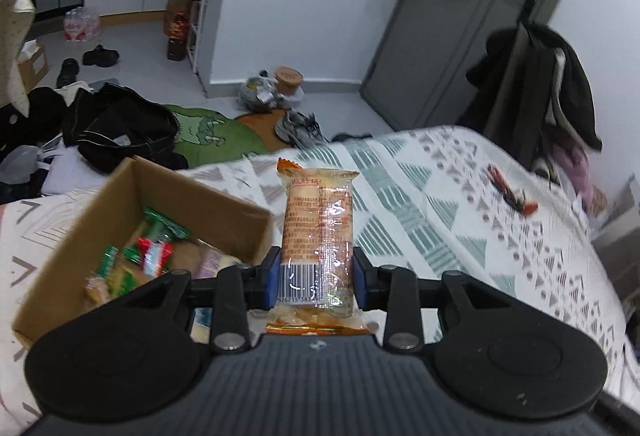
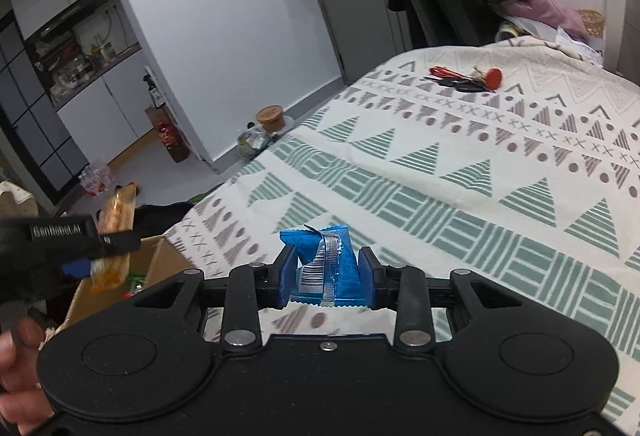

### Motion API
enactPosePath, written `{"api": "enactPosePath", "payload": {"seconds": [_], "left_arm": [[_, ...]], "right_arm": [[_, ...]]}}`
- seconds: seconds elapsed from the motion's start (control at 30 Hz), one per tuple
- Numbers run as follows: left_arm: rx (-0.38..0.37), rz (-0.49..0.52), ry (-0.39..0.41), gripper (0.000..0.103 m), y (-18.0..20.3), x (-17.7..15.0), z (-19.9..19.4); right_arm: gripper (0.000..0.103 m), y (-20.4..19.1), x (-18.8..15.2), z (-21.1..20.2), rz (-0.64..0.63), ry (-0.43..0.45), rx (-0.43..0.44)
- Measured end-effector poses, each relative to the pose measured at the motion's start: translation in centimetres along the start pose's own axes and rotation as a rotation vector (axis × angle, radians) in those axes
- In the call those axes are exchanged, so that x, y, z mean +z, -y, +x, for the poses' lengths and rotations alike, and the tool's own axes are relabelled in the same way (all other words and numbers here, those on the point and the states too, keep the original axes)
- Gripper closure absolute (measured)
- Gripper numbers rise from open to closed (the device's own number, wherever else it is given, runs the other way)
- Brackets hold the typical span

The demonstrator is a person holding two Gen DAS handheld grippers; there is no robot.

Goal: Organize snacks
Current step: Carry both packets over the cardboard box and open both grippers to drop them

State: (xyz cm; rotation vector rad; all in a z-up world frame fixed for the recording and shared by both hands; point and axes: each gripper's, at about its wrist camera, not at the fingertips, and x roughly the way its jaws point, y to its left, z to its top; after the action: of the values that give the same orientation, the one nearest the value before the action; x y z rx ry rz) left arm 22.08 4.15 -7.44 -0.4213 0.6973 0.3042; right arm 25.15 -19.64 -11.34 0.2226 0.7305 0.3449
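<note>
My left gripper [image 1: 316, 276] is shut on an orange cracker packet [image 1: 318, 236], which stands upright between the blue pads, above the bed and just right of the cardboard box [image 1: 224, 204]. That box holds several green and red snack packets [image 1: 152, 252]. My right gripper [image 2: 325, 270] is shut on a crumpled blue snack packet [image 2: 320, 260], held above the patterned bedspread [image 2: 460, 176]. The right wrist view also shows the left gripper [image 2: 86, 266] with its orange packet [image 2: 116, 220] over the box [image 2: 160, 256] at the far left.
A bunch of keys with a red tag [image 2: 468, 78] lies further along the bed. Black clothes and bags [image 1: 120, 128] cover the floor beyond the box. A chair draped with dark clothes [image 1: 536, 88] stands by the grey door. A hand [image 2: 20, 376] shows at the lower left.
</note>
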Motion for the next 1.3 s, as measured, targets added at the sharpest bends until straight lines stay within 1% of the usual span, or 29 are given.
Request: {"api": "enactPosePath", "payload": {"seconds": [0.07, 0.27, 0.47, 0.7, 0.97, 1.07, 1.13, 1.2, 1.3], "left_arm": [[0.017, -0.024, 0.018, 0.069, -1.2, 0.7, -0.5], [0.046, -0.118, 0.04, 0.069, -4.8, 2.2, -1.3], [0.05, -0.17, 0.044, 0.069, -7.3, 3.2, -1.3], [0.042, -0.215, 0.034, 0.069, -9.3, 3.3, -1.6], [0.066, -0.254, -0.061, 0.069, -11.7, 2.8, 0.0], [0.094, -0.245, -0.074, 0.061, -12.0, 2.9, 0.2], [0.114, -0.261, -0.075, 0.056, -12.3, 2.9, 0.3], [0.108, -0.288, -0.059, 0.051, -12.8, 3.1, 0.1], [0.122, -0.309, -0.038, 0.046, -13.4, 3.5, -0.1]], "right_arm": [[0.07, -1.0, 0.0, -0.3, -0.009, 0.004, 0.011], [0.07, -4.0, 0.1, -0.6, -0.03, 0.013, 0.045], [0.07, -6.8, 0.2, -0.1, -0.053, 0.013, 0.063], [0.07, -10.0, 0.3, 1.2, -0.086, -0.001, 0.087], [0.07, -13.6, 1.0, 3.2, -0.118, -0.019, 0.135], [0.07, -14.5, 1.1, 4.0, -0.115, -0.029, 0.151], [0.07, -15.0, 1.2, 4.6, -0.114, -0.041, 0.161], [0.07, -15.3, 1.1, 5.1, -0.11, -0.052, 0.172], [0.07, -15.8, 1.0, 6.0, -0.101, -0.074, 0.188]]}}
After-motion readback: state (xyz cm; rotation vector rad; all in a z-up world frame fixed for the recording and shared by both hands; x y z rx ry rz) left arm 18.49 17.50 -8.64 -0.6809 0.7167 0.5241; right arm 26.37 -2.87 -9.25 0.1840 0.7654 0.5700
